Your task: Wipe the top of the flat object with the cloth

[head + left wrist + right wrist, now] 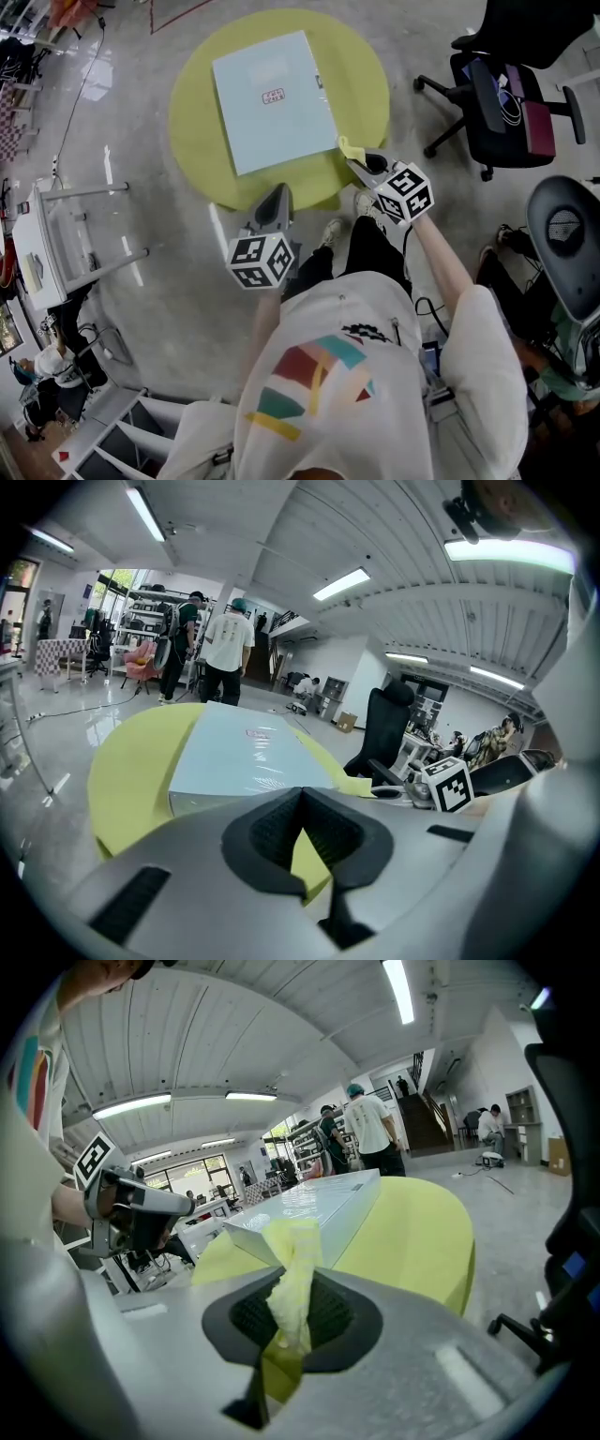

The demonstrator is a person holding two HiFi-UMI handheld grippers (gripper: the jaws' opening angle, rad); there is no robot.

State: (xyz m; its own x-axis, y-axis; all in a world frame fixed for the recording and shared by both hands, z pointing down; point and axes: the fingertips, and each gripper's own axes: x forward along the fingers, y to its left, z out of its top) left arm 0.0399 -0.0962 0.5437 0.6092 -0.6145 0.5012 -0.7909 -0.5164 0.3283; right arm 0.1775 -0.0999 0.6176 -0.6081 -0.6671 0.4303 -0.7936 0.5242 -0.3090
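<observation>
A pale blue flat box [272,101] with a small red label lies on a round yellow-green table [197,141]. My right gripper [357,165] is at the table's near right edge, shut on a yellow cloth [348,147] that hangs just off the box's near right corner. In the right gripper view the cloth [294,1274] stands pinched between the jaws, with the box [319,1194] just ahead. My left gripper [279,191] hovers at the table's near edge, shut and empty. From the left gripper view the box [239,757] lies ahead of the closed left gripper [302,804].
Black office chairs [506,94] stand on the floor to the right, and another chair [567,239] is nearer. A white rack [56,234] stands to the left. People [225,653] stand far behind the table.
</observation>
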